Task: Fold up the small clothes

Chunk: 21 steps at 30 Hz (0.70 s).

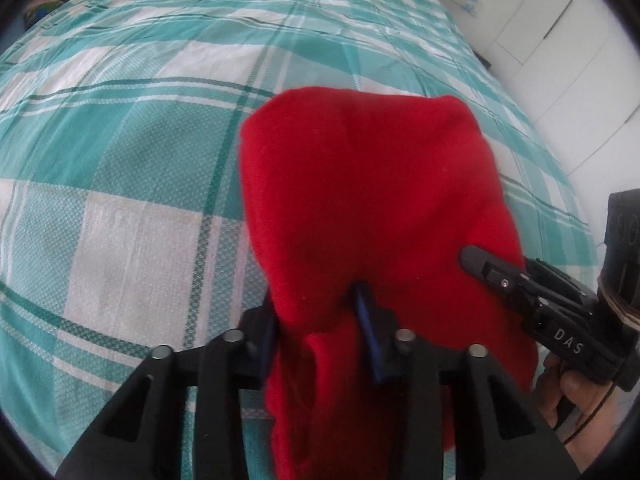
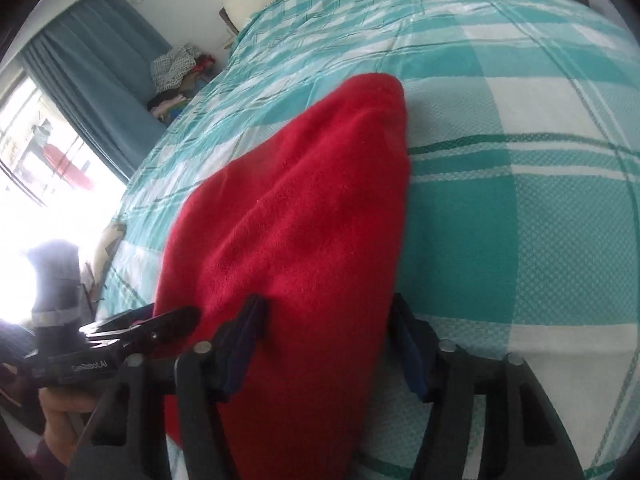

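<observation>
Red garment (image 1: 368, 216) covers left gripper (image 1: 320, 320) fingers; lower hem cut off by frame edge.

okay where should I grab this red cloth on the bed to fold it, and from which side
Judging from both wrist views, take the near edge of the red cloth, coming in low from the near side. That edge is bunched and raised off the bed, so fingers can close around it, while the far end lies rounded and flat. The left gripper and right gripper already straddle that edge.
</observation>
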Each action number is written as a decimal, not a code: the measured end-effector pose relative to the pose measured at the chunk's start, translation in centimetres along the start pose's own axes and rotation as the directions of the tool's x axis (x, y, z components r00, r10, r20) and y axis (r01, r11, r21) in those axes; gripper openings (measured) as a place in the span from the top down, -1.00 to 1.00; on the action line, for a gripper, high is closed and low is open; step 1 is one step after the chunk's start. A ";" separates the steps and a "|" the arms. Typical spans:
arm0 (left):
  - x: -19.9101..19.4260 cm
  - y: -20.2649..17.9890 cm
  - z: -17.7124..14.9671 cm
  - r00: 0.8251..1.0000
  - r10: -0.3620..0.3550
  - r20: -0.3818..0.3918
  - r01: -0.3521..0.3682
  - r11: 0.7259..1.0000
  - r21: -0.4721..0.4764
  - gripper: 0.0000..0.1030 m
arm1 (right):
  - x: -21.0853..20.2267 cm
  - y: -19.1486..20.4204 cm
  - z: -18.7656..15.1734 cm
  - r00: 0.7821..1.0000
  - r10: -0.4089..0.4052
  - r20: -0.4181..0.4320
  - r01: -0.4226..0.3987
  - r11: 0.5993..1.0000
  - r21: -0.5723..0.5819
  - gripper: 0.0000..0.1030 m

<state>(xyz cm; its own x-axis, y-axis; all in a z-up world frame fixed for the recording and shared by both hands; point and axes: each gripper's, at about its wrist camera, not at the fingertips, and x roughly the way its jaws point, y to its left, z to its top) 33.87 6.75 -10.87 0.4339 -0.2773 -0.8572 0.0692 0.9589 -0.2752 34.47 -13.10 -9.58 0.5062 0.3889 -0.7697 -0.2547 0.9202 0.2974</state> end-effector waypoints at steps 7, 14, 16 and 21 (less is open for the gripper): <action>-6.0 -0.6 2.0 0.991 0.026 0.135 -0.029 0.999 0.024 0.63 | -5.2 7.1 0.7 0.969 -0.119 0.214 0.172 0.953 -0.249 0.56; -14.7 -0.7 4.9 0.958 -0.017 0.287 -0.001 0.998 0.064 0.61 | -11.4 10.7 5.6 0.937 0.016 0.350 0.090 0.954 -0.286 0.56; -14.1 -0.3 4.1 0.968 -0.016 0.252 -0.001 0.998 0.065 0.51 | -11.4 10.4 5.9 0.944 0.047 0.327 0.045 0.962 -0.270 0.56; -8.0 1.7 -2.2 0.992 0.104 0.068 -0.109 0.992 0.068 0.31 | -5.9 6.2 1.3 0.995 0.044 0.084 -0.034 0.991 -0.127 0.33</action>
<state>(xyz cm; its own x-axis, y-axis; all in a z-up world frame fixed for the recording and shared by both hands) 28.52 10.45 -5.48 0.4986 -0.1713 -0.8497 0.0828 0.9852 -0.1501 30.98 -9.65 -2.47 0.5618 0.4318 -0.7057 -0.3738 0.8934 0.2492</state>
